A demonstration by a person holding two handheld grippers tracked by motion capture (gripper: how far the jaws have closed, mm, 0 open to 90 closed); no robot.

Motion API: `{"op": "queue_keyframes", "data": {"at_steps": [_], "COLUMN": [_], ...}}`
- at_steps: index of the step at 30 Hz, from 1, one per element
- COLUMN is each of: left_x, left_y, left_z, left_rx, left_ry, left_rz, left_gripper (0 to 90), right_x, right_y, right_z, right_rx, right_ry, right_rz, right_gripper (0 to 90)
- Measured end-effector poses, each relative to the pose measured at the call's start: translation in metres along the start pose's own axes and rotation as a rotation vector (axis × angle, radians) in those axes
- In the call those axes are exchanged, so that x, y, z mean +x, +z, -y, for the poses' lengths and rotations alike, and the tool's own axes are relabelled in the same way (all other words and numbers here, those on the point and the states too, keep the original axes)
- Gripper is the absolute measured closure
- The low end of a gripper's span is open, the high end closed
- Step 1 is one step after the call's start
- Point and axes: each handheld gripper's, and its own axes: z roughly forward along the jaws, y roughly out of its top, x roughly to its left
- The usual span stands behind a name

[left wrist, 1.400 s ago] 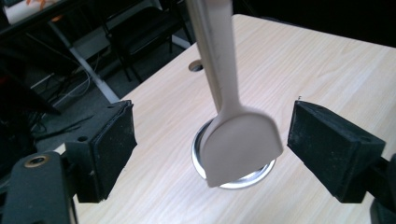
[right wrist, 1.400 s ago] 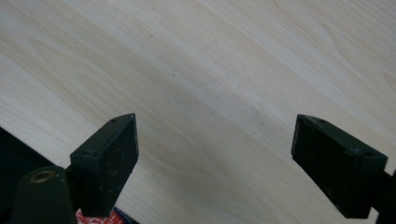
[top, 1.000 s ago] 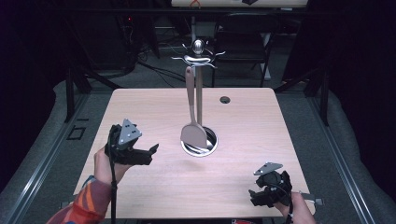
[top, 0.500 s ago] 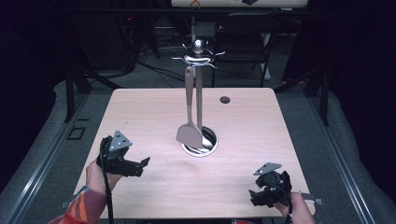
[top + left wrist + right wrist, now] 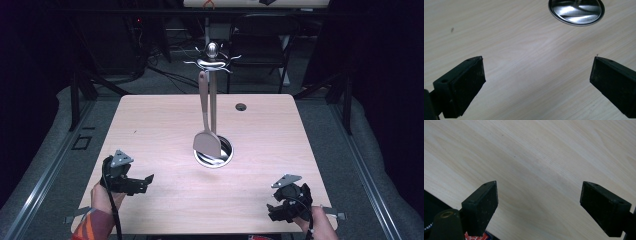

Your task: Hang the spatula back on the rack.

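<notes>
1. The table (image 5: 150, 130) is a pale wood top with a small dark hole (image 5: 241, 106) near its far edge.
2. A utensil stand (image 5: 212, 62) rises near the table's middle on a round shiny base (image 5: 220, 155), its hooked arms spread at the top under a ball.
3. A grey spatula (image 5: 206, 140) hangs from one hook, handle up, its flat blade just over the base; the left gripper view shows the base's rim (image 5: 576, 12) at the top.
4. The left tongs (image 5: 142, 181) sit near the table's near-left corner, jaws wide apart, holding nothing, over bare wood.
5. The right tongs (image 5: 272, 207) sit near the near-right corner, jaws likewise wide apart and empty, close above the table near its near edge.
</notes>
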Motion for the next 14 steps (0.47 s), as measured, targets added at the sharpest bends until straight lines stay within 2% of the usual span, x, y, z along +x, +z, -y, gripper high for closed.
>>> {"op": "queue_keyframes", "data": {"at_steps": [2,5,7,9,12,14], "left_x": [0.007,0.015,0.018,0.021,0.021,0.022], "left_y": [0.002,0.008,0.014,0.021,0.031,0.039], "left_z": [0.005,0.014,0.019,0.023,0.027,0.031], "left_rx": [-0.002,-0.004,0.019,0.031,0.061,0.103], "left_ry": [-0.016,-0.081,-0.080,-0.107,-0.091,-0.084], "left_rz": [0.002,0.029,0.028,0.044,0.031,0.030], "left_gripper": [0.0,0.0,0.0,0.0,0.0,0.0], "right_x": [0.001,0.003,0.002,0.002,0.001,0.001], "right_y": [0.001,0.001,0.000,0.000,0.001,0.001], "right_z": [-0.001,0.000,0.000,0.000,0.000,0.000], "right_rx": [0.015,0.003,0.004,-0.004,-0.001,-0.003], "right_ry": [-0.012,-0.018,-0.023,-0.015,-0.015,-0.007], "right_rz": [-0.007,0.000,0.002,-0.002,-0.004,-0.011], "right_gripper": [14.5,14.6,14.5,14.5,14.5,14.5]}}
